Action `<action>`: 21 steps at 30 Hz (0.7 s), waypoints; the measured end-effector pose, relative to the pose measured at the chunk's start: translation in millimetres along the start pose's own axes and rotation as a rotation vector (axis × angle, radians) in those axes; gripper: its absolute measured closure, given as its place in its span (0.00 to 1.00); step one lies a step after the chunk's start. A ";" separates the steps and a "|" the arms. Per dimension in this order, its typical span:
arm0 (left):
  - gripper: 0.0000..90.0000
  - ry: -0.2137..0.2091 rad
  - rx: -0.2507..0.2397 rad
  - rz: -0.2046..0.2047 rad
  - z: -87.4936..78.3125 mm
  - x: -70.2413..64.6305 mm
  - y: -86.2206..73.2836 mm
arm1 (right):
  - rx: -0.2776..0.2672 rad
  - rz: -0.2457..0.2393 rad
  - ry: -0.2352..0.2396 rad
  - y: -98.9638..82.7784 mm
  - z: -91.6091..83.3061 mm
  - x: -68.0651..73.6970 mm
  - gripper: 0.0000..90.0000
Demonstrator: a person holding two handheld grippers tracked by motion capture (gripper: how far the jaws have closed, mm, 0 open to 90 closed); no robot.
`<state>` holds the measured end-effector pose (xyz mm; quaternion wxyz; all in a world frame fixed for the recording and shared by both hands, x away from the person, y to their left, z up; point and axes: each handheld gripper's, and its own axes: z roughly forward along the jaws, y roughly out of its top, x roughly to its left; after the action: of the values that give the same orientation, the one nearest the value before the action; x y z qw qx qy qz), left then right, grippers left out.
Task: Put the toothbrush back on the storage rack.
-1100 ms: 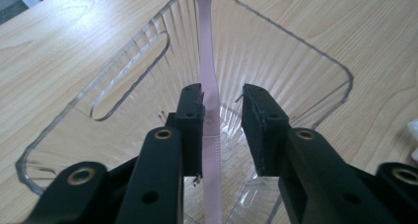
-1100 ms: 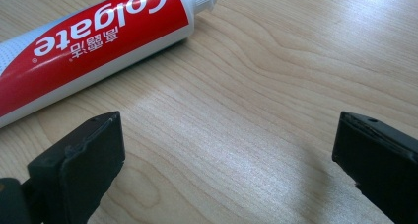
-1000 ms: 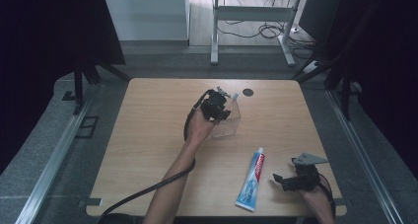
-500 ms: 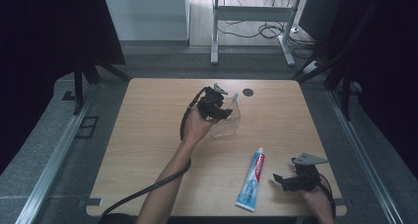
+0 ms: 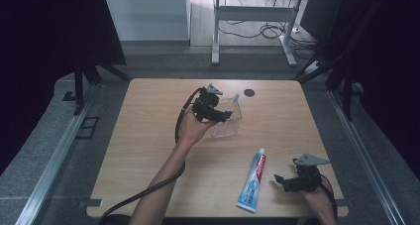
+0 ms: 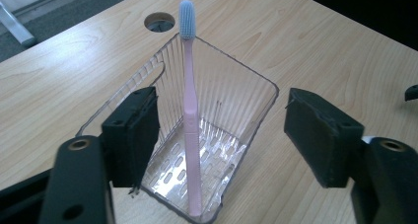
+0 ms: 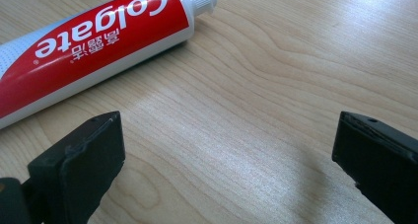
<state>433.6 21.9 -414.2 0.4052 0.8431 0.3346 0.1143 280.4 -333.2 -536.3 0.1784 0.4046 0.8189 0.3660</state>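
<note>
You have just been opening your left hand-held gripper (image 6: 222, 135), jaws now apart around the pink toothbrush (image 6: 191, 110) leaning in the clear holder (image 6: 246, 115); next, your open right hand-held gripper (image 7: 226, 160) should probably take the toothpaste (image 7: 93, 41) lying on the worktop (image 5: 148, 136).

Pink toothbrush (image 6: 191, 135), blue bristles; clear ribbed holder (image 6: 236, 100); red-white toothpaste tube (image 7: 88, 41).

In the right gripper view the toothpaste tube (image 7: 93, 41) runs off the left edge, its crimped end unseen. In the high view the left tool (image 5: 218, 113) covers part of the clear holder (image 5: 230, 126), and the toothbrush (image 5: 236, 96) shows merely as a tiny tip.
</note>
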 end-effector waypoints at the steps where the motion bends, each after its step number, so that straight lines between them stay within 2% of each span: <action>1: 0.30 0.000 0.000 0.000 0.0 0.0 0.0 | 0.000 0.000 0.000 0.0 0.0 0.0 0.00; 7: 0.25 -0.005 -0.008 -0.002 -10.5 -1.3 -3.9 | -0.002 -0.001 0.002 0.1 -0.1 0.0 0.00; 12: 0.23 -0.028 -0.028 -0.014 -21.0 -1.5 -6.2 | -0.008 -0.006 0.003 0.5 -0.7 0.5 0.00; 15: 0.20 -0.037 -0.024 0.009 -28.4 -3.6 -8.5 | -0.006 -0.008 0.003 0.5 -0.5 0.8 0.00; 21: 0.16 -0.028 -0.023 0.043 -37.2 -7.1 -12.6 | -0.007 -0.009 0.003 0.5 -0.5 1.3 0.00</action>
<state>405.0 45.5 -399.2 0.4170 0.8469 0.3092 0.1152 279.6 -332.2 -535.6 0.1805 0.3998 0.8196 0.3685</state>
